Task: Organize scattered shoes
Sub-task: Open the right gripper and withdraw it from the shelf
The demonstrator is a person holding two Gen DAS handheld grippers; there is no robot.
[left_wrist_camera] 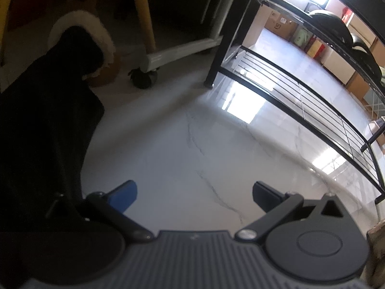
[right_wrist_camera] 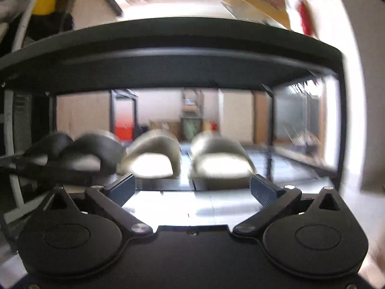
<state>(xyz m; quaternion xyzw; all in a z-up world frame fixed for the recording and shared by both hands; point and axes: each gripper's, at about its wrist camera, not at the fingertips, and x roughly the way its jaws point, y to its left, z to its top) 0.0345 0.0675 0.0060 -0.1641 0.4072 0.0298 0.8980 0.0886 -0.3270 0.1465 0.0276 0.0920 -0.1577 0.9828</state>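
The right gripper (right_wrist_camera: 192, 185) is standing wide open, holding nothing, and it is facing the front edge of the shoe rack (right_wrist_camera: 168, 36). Just behind its fingertips, four slippers are sitting side by side on a rack shelf: two cream slippers (right_wrist_camera: 154, 154) (right_wrist_camera: 220, 155) in the middle and two black slippers (right_wrist_camera: 93, 151) (right_wrist_camera: 49, 144) to their left. All four are open slide types with a wide rounded band, and their openings are facing the gripper. The picture is blurred, so finer detail is not showing.

The left gripper (left_wrist_camera: 195, 196) is also spread open and empty, hanging over the floor (left_wrist_camera: 182, 144) in front of the rack's lower shelf (left_wrist_camera: 300, 101). One of its pads (left_wrist_camera: 125, 196) is blue. The lower shelf is made of thin black bars, and dark shoes (left_wrist_camera: 334, 24) are lying on the shelf above; I cannot count them. To the left of the rack, one black boot with a cream fur collar (left_wrist_camera: 72, 55) is standing on the floor, near a white frame with a caster wheel (left_wrist_camera: 143, 77).

The floor is glossy white marble-look tile, reflecting bright window light. Behind the rack, cardboard boxes (left_wrist_camera: 280, 25) are standing along a wall.
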